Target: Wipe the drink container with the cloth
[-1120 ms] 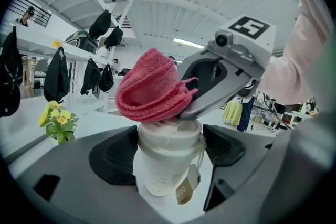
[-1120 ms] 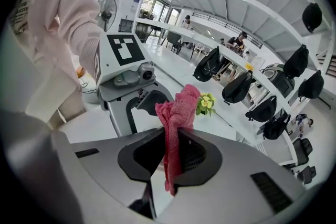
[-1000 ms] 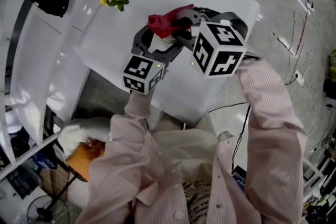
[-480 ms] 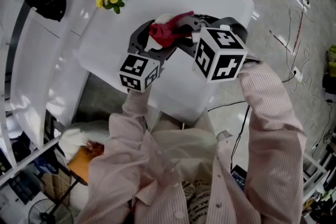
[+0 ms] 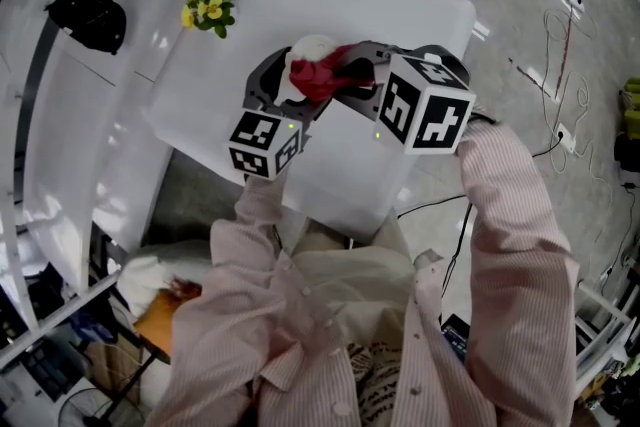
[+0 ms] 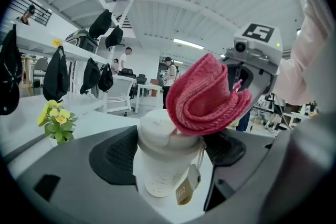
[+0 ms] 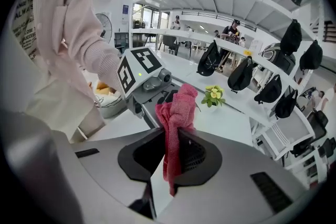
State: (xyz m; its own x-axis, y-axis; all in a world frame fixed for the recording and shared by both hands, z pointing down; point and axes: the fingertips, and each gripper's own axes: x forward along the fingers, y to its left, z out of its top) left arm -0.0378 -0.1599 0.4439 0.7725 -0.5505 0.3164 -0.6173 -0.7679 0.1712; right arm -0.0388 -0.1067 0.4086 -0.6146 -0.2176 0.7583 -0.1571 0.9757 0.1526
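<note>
Since a second ago both grippers have edged up the view, and the cup's lid now shows clear of the cloth. Yellow flowers (image 5: pixel 208 7) stand far left on the white table (image 5: pixel 400 10). The left gripper (image 6: pixel 168 152) clamps the white drink container (image 6: pixel 157 176) upright between its pads (a tan tag dangles beside it). The red cloth (image 6: pixel 205 97) rests against the lid's right edge, pinched in the right gripper's (image 7: pixel 170 157) closed jaws.

Red cloth (image 6: pixel 207 94) atop upright container (image 6: pixel 168 165) (white)
</note>
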